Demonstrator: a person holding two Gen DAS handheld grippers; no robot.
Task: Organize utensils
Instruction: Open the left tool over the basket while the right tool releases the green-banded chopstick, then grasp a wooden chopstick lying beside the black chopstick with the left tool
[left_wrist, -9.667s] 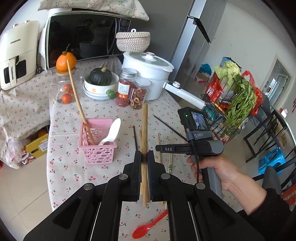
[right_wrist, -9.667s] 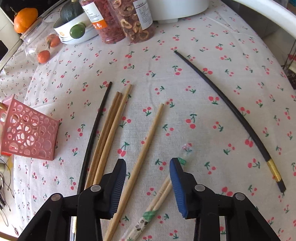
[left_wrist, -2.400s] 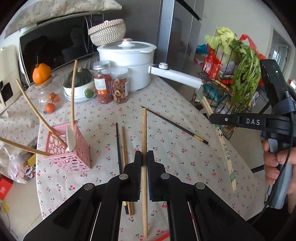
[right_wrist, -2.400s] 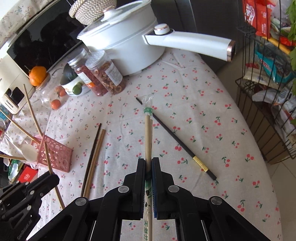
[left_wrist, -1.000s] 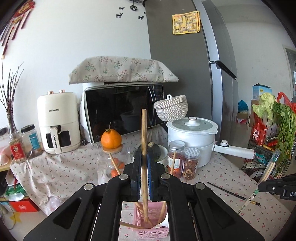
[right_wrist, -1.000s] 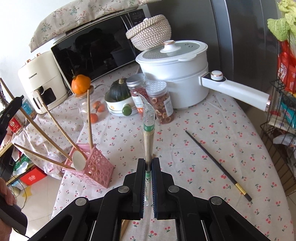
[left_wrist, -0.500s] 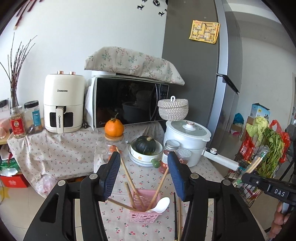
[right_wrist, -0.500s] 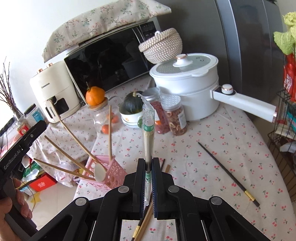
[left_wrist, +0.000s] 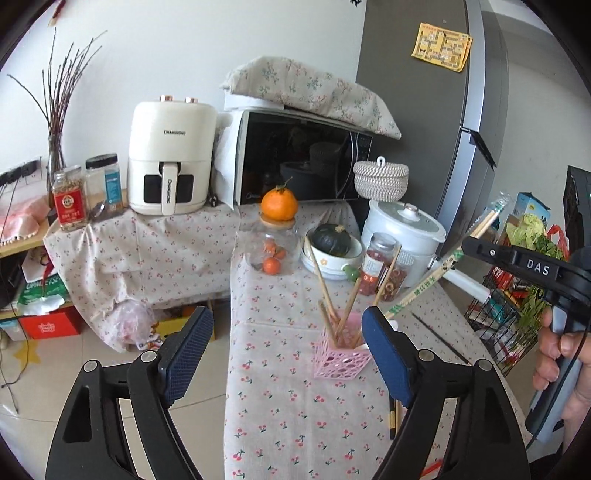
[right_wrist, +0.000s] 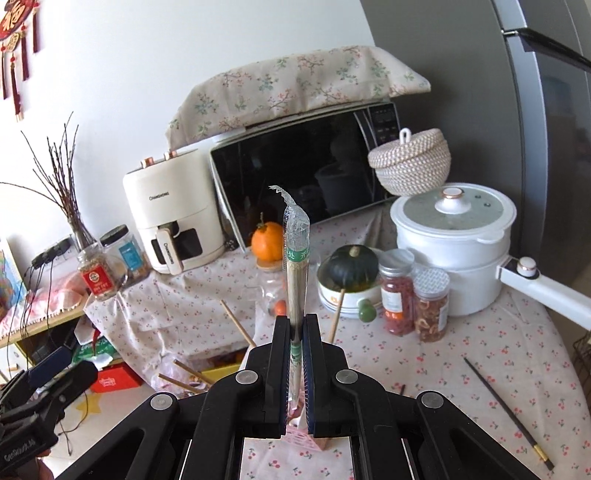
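wrapped chopsticks (right_wrist: 295, 273) upright, tip up (R-held)

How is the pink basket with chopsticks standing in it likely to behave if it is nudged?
The pink basket looks like thin openwork plastic, so probably light and easily slid. Tall wooden chopsticks lean well above its rim, so it may tip towards them.

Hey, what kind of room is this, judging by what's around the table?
Most likely a home kitchen or dining corner: a microwave and air fryer stand on a cloth-covered counter, a tall grey fridge is beside them, and a white cooking pot sits on the cherry-print table.
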